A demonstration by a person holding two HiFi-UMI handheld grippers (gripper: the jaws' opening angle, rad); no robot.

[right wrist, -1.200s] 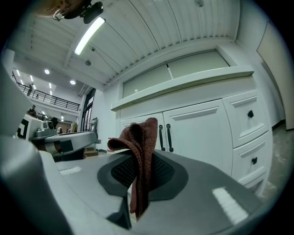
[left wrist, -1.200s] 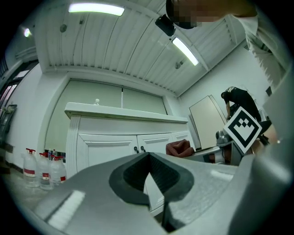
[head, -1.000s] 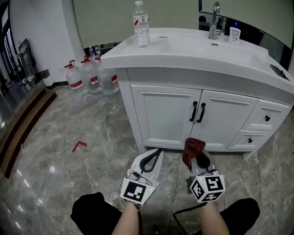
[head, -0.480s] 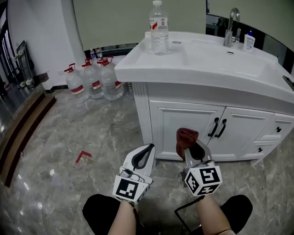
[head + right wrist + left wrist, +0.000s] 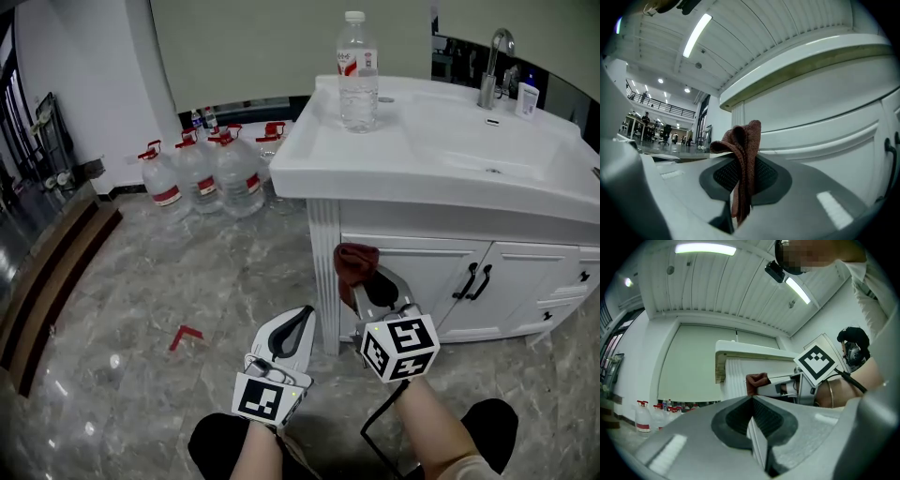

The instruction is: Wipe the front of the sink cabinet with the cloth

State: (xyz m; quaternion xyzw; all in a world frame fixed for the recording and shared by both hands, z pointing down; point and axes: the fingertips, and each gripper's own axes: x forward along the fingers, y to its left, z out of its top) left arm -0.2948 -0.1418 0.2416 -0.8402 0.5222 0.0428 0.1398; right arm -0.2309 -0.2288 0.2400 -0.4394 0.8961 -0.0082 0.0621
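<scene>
The white sink cabinet (image 5: 412,272) stands ahead, its left door and fluted corner post nearest me. My right gripper (image 5: 368,284) is shut on a dark red cloth (image 5: 353,262), held up close to the cabinet's left front corner; I cannot tell whether the cloth touches it. In the right gripper view the cloth (image 5: 743,159) sticks up from between the jaws, with the cabinet front (image 5: 820,126) just beyond. My left gripper (image 5: 298,325) hangs lower over the floor, shut and empty. In the left gripper view the cloth (image 5: 757,382) shows before the post.
A water bottle (image 5: 357,73) stands on the white countertop (image 5: 375,159), a tap (image 5: 494,66) further back. Several large water jugs (image 5: 202,173) sit on the marble floor at the wall to the left. A red mark (image 5: 186,337) lies on the floor.
My view and both grippers have shifted left along the cabinet. The right gripper with the cloth has risen and now sits at the cabinet's left corner instead of before the doors.
</scene>
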